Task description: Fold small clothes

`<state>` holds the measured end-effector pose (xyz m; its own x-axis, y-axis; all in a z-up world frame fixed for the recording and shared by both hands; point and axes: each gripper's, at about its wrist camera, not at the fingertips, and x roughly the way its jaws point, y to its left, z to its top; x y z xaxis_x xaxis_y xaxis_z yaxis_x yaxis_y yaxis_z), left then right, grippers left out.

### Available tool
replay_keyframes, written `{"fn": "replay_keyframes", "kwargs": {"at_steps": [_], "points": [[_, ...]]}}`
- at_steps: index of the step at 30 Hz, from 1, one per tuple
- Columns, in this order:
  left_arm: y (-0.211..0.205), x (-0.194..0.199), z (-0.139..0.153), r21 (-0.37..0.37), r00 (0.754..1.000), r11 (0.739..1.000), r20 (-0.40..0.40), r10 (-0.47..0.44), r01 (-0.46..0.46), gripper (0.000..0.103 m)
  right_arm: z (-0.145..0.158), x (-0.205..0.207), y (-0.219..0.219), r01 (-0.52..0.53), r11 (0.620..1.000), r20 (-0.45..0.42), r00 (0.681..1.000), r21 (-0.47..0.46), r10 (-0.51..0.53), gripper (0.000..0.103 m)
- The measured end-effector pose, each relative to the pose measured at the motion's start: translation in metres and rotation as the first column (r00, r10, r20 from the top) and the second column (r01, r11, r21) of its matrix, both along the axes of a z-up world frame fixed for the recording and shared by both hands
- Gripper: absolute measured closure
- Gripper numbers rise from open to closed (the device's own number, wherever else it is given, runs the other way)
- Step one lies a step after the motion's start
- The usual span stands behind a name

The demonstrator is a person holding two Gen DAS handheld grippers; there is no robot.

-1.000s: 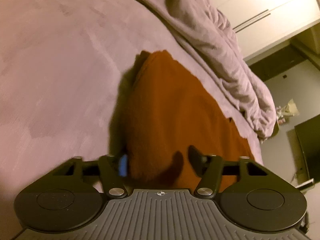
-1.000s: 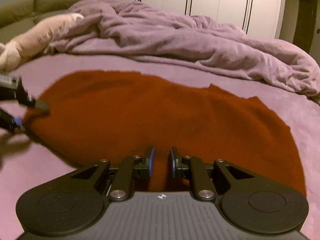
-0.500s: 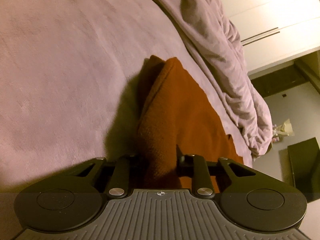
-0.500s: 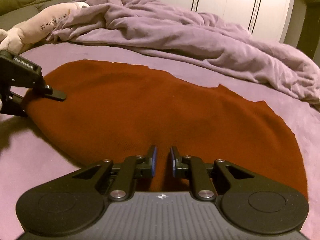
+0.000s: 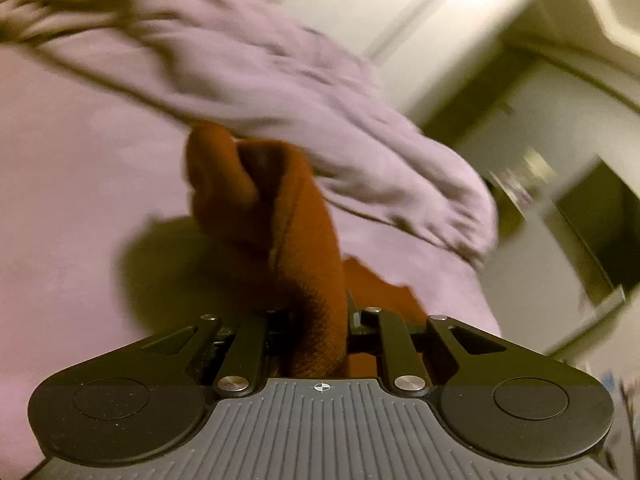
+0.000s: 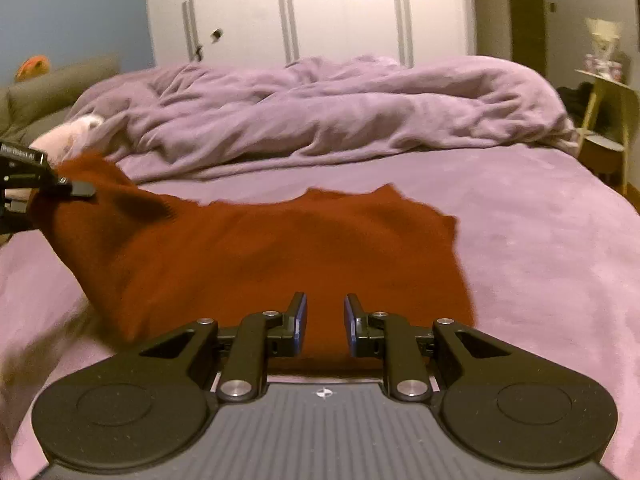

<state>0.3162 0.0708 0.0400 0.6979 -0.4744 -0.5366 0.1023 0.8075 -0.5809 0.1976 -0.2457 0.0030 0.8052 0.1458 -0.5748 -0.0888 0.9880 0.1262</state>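
Rust-brown knit garment (image 6: pixel 260 256) lay spread ahead of right gripper (image 6: pixel 324 322); one bunched edge rose pinched in left gripper (image 5: pixel 320 320).

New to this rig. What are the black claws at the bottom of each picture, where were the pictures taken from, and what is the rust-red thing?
There is no robot here. A person holds a two-finger gripper in each hand, and a wide-angle camera on each one looks forward along its fingers, so each picture shows its own claws at the bottom.

The left camera shows the left gripper, whose jaws are closing with a bunched corner of a rust-red knitted garment between them. That corner is raised off the purple bed sheet.

The right camera shows the right gripper at the garment's near edge, with its blue pads slightly apart. I cannot tell whether they pinch the cloth.

A rumpled purple duvet lies behind.
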Motion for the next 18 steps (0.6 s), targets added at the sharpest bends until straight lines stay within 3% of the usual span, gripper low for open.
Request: {"fn": "replay_keyframes", "kwargs": {"at_steps": [4,6,8,10,11,12,14,16,18], "points": [[-0.080,0.010,-0.012,0.107,0.993,0.987,-0.001,-0.122,0.121,0.085,0.000,-0.003,-0.020,0.056,0.998,0.009,0.998,0.015,-0.056,0.084],[-0.110,0.012,-0.036,0.165,0.988,0.974,-0.026,-0.153,0.155,0.082,-0.003,-0.002,-0.026,0.063,0.998,-0.006,0.998,0.022,-0.063,0.084],[-0.131,0.016,-0.067,0.201,0.982,0.963,-0.100,-0.162,0.179,0.074,-0.008,-0.002,-0.031,0.068,0.997,-0.028,0.997,0.027,-0.067,0.084],[-0.137,0.006,-0.074,0.234,0.984,0.956,-0.047,-0.171,0.178,0.072,-0.013,-0.002,-0.034,0.067,0.997,-0.049,0.997,0.027,-0.066,0.084],[-0.140,0.000,-0.070,0.259,0.983,0.949,-0.026,-0.182,0.182,0.065,-0.015,-0.002,-0.035,0.062,0.998,-0.060,0.996,0.027,-0.060,0.084],[-0.140,-0.005,-0.063,0.247,0.981,0.950,-0.025,-0.190,0.191,0.061,-0.017,-0.004,-0.036,0.055,0.998,-0.066,0.996,0.028,-0.054,0.083],[-0.129,-0.015,-0.048,0.154,0.978,0.966,-0.012,-0.208,0.208,0.048,-0.019,-0.004,-0.038,0.051,0.998,-0.073,0.996,0.030,-0.049,0.077],[-0.115,-0.031,-0.034,0.137,0.977,0.969,0.025,-0.210,0.205,0.048,-0.018,-0.003,-0.038,0.051,0.998,-0.072,0.996,0.039,-0.048,0.077],[-0.098,-0.044,-0.026,0.180,0.983,0.970,0.058,-0.175,0.162,0.047,-0.014,-0.001,-0.038,0.050,0.996,-0.065,0.997,0.067,-0.045,0.077]]}}
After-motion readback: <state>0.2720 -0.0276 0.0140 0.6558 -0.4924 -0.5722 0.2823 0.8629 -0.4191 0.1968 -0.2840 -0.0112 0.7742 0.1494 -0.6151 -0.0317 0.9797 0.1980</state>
